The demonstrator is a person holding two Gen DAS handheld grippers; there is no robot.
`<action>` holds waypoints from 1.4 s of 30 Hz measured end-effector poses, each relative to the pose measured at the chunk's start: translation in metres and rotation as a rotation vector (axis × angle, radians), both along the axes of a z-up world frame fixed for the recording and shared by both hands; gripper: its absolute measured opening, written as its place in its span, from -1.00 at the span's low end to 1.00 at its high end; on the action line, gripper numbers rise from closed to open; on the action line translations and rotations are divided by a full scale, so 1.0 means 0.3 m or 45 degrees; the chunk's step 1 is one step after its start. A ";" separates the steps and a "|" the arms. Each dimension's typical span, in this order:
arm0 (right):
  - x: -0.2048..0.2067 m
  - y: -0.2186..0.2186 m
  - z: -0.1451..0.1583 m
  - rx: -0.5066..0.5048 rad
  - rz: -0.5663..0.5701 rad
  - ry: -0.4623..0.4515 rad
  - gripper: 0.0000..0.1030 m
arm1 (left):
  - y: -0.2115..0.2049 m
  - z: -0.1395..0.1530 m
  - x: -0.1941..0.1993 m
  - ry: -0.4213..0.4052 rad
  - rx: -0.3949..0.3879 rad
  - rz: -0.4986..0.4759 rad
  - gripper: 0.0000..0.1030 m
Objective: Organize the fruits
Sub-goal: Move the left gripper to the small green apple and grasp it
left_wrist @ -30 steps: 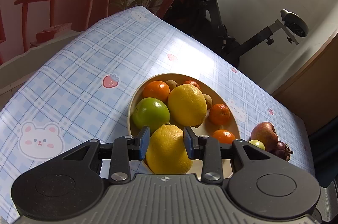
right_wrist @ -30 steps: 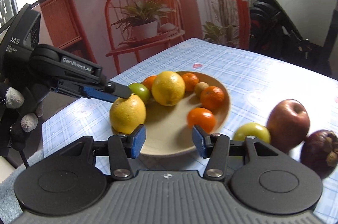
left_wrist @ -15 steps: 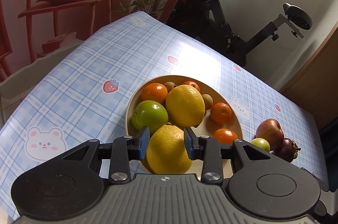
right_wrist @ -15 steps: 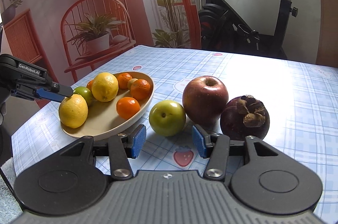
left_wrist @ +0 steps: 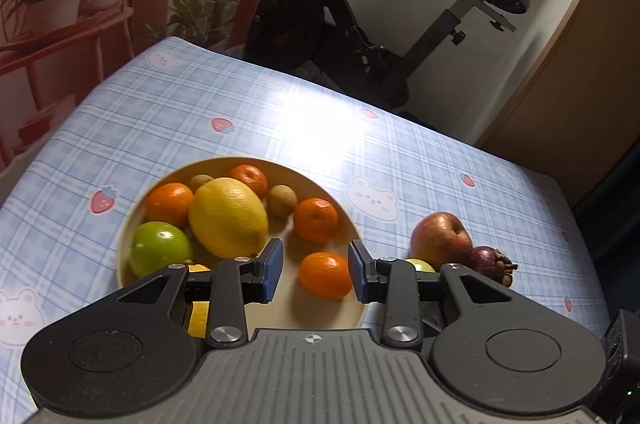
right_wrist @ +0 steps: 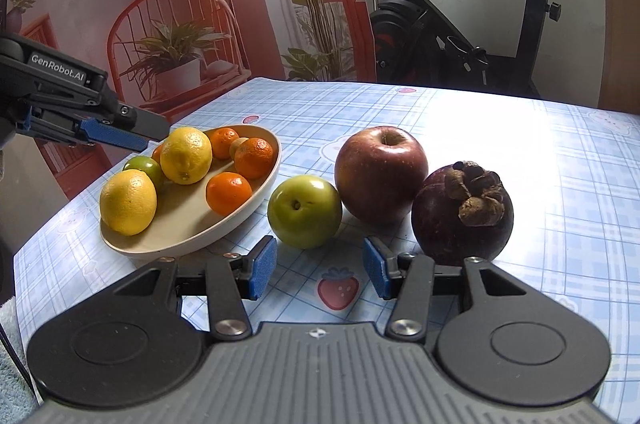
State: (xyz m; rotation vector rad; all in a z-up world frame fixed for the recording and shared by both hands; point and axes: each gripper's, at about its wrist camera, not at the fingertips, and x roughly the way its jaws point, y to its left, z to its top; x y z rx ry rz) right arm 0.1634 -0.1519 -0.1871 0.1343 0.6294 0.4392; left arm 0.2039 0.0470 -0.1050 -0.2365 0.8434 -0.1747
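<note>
A cream bowl holds two lemons, a green apple, several tangerines and small brown fruits. My left gripper hovers open over the bowl's near side, above a tangerine, with nothing between its pads. One lemon rests at the bowl's near-left end, mostly hidden under the left finger in the left wrist view. My right gripper stands open just in front of a loose green apple. Beside that apple on the cloth are a red apple and a dark mangosteen.
The table wears a blue checked cloth with strawberry and bear prints. An exercise bike stands beyond the far edge. A backdrop of a red chair and plants lies behind the left side. The left gripper hangs over the bowl's left end.
The lemon that sat between my left jaws now lies in the bowl, and the left gripper has shifted right. My right gripper swung right from the bowl to the loose fruits.
</note>
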 end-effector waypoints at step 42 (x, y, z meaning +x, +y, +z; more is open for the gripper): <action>0.047 0.007 -0.022 0.028 0.061 0.009 -0.12 | -0.291 -0.149 0.149 0.168 0.005 -0.271 -0.29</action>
